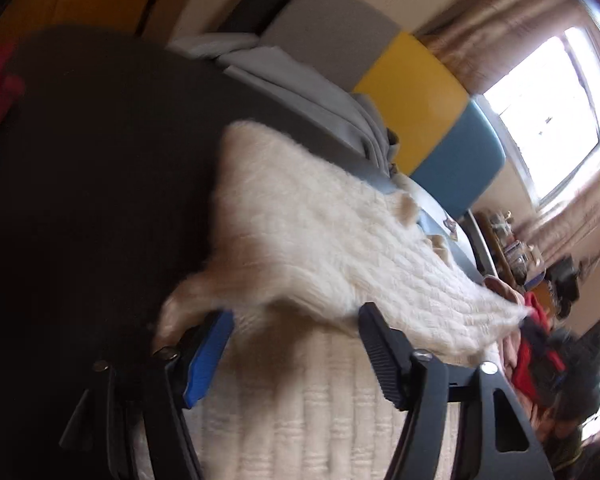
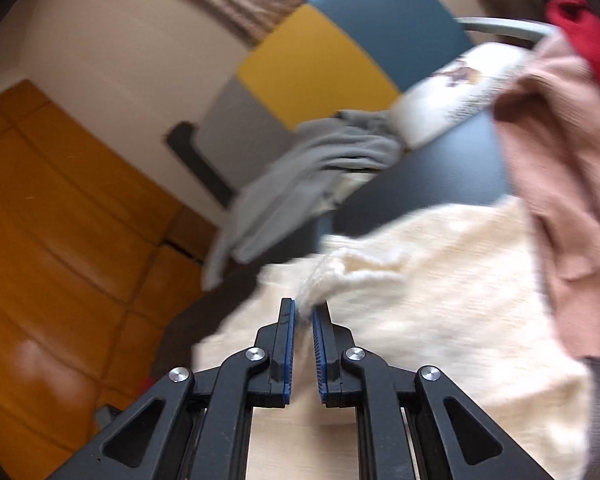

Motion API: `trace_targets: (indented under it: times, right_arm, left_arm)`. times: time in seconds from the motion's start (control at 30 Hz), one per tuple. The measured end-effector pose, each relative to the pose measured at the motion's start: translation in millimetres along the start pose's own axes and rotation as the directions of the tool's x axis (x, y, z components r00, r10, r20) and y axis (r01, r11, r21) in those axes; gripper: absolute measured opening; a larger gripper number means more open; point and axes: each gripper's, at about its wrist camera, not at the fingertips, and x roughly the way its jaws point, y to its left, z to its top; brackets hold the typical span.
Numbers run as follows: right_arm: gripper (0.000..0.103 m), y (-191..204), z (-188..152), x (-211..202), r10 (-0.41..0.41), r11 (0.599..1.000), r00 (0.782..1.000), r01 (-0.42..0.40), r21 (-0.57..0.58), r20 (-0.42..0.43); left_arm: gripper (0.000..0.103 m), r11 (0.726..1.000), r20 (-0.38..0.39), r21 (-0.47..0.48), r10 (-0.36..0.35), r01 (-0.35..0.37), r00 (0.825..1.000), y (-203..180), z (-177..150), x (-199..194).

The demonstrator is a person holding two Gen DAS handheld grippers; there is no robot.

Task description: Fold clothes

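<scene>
A cream knitted sweater (image 1: pixel 320 240) lies on a dark surface (image 1: pixel 100 160). Part of it is lifted and stretched toward the right. My left gripper (image 1: pixel 296 316) is open over the sweater, its jaws wide apart with knit between and under them. In the right wrist view the same cream sweater (image 2: pixel 440 280) spreads ahead. My right gripper (image 2: pixel 304 308) is shut on a bunched edge of the sweater, which sticks up from between the blue pads (image 2: pixel 289 344). Both views are motion-blurred.
A grey garment (image 2: pixel 300 184) lies folded near a headboard of grey, yellow (image 2: pixel 316 68) and blue panels. A pink garment (image 2: pixel 560 184) and a red one (image 2: pixel 588 36) hang at the right. An orange wooden floor (image 2: pixel 60 220) lies left. A bright window (image 1: pixel 548 112) is at the right.
</scene>
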Motion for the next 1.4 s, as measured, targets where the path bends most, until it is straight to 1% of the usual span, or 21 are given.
trace_targets:
  times: [0.1,0.17,0.2,0.23,0.27,0.33,0.43,0.5,0.57,0.6,0.63,0.67,0.73,0.8,0.87,0.97,1.1,1.17,1.27,1.33,1.4]
  right_arm:
    - [0.012,-35,-13,9,-0.036,0.996,0.998,0.040,0.077,-0.047]
    - [0.013,-52,-20,11,0.047,0.986,0.998,-0.038,0.161,-0.049]
    - [0.021,-58,-23,12,0.094,0.977,0.995,-0.084,0.196,-0.040]
    - [0.036,-59,-25,12,0.125,0.970,0.992,-0.117,0.212,-0.027]
    - [0.045,-59,-24,13,0.146,0.967,0.989,-0.139,0.215,-0.018]
    - [0.062,-53,-20,15,0.166,0.964,0.986,-0.160,0.214,-0.008]
    - [0.070,-43,-13,23,0.138,0.971,0.990,-0.133,0.198,-0.008]
    - [0.070,-39,-10,32,0.094,0.978,0.995,-0.088,0.188,-0.021]
    - [0.057,-39,-8,40,0.035,0.984,0.999,-0.029,0.174,-0.033]
    - [0.029,-39,-6,43,0.007,0.986,0.999,0.001,0.168,-0.045]
    - [0.008,-38,-4,47,-0.009,0.987,0.998,0.020,0.160,-0.066]
    - [0.008,-34,-2,49,-0.025,0.991,0.996,0.036,0.132,-0.086]
    - [0.008,-9,5,42,-0.092,0.996,0.992,0.090,-0.023,-0.083]
    - [0.008,16,11,24,-0.124,0.980,0.991,0.116,-0.161,-0.041]
    - [0.008,28,14,3,-0.144,0.963,0.990,0.143,-0.227,0.015]
    - [0.008,11,11,-11,-0.176,0.965,0.984,0.176,-0.196,0.022]
    - [0.008,-31,-3,-1,-0.185,0.981,0.981,0.181,-0.075,-0.052]
    - [0.008,-45,-10,3,-0.180,0.983,0.981,0.178,-0.034,-0.069]
    - [0.009,-53,-14,1,-0.154,0.988,0.987,0.155,0.012,-0.047]
    - [0.009,-53,-14,-2,-0.148,0.989,0.989,0.149,0.022,-0.027]
    - [0.013,-59,-16,-1,-0.146,0.988,0.988,0.148,0.044,-0.042]
  left_arm:
    - [0.065,0.999,0.013,-0.030,-0.034,0.034,0.999,6,-1,-10]
    - [0.067,0.996,0.022,-0.049,-0.070,0.071,0.997,7,2,-14]
    - [0.067,0.990,0.028,-0.088,-0.108,0.110,0.994,9,5,-14]
    - [0.067,0.981,0.035,-0.126,-0.146,0.150,0.989,11,8,-15]
    - [0.068,0.970,0.043,-0.161,-0.178,0.183,0.983,13,11,-14]
    - [0.068,0.959,0.044,-0.202,-0.193,0.198,0.980,16,15,-9]
    - [0.068,0.960,0.017,-0.247,-0.135,0.135,0.991,22,17,2]
    - [0.068,0.954,0.020,-0.271,-0.131,0.131,0.991,21,21,6]
    - [0.066,0.959,0.004,-0.261,-0.109,0.106,0.994,18,23,8]
    - [0.065,0.967,-0.003,-0.242,-0.087,0.084,0.996,15,25,7]
    - [0.061,0.973,-0.009,-0.222,-0.065,0.061,0.998,12,27,7]
    - [0.055,0.980,-0.006,-0.195,-0.043,0.041,0.999,8,29,5]
    - [0.048,0.992,0.031,-0.120,-0.031,0.035,0.999,0,33,-7]
    - [0.046,0.999,0.051,-0.045,-0.020,0.022,0.998,-9,35,-14]
    - [0.047,0.999,0.034,0.006,-0.034,0.034,0.999,-15,30,-14]
    - [0.052,0.999,-0.011,0.006,-0.052,0.052,0.999,-12,20,-5]
    - [0.052,0.994,0.000,-0.099,-0.053,0.053,0.999,12,7,-6]
    - [0.045,0.993,0.031,-0.114,-0.002,0.005,1.000,17,8,-13]
    - [0.043,0.993,0.050,-0.112,0.031,-0.025,0.998,22,12,-23]
    - [0.041,0.989,0.069,-0.087,0.124,-0.118,0.990,23,12,-30]
    - [0.041,0.983,0.035,-0.118,0.142,-0.137,0.989,32,10,-34]
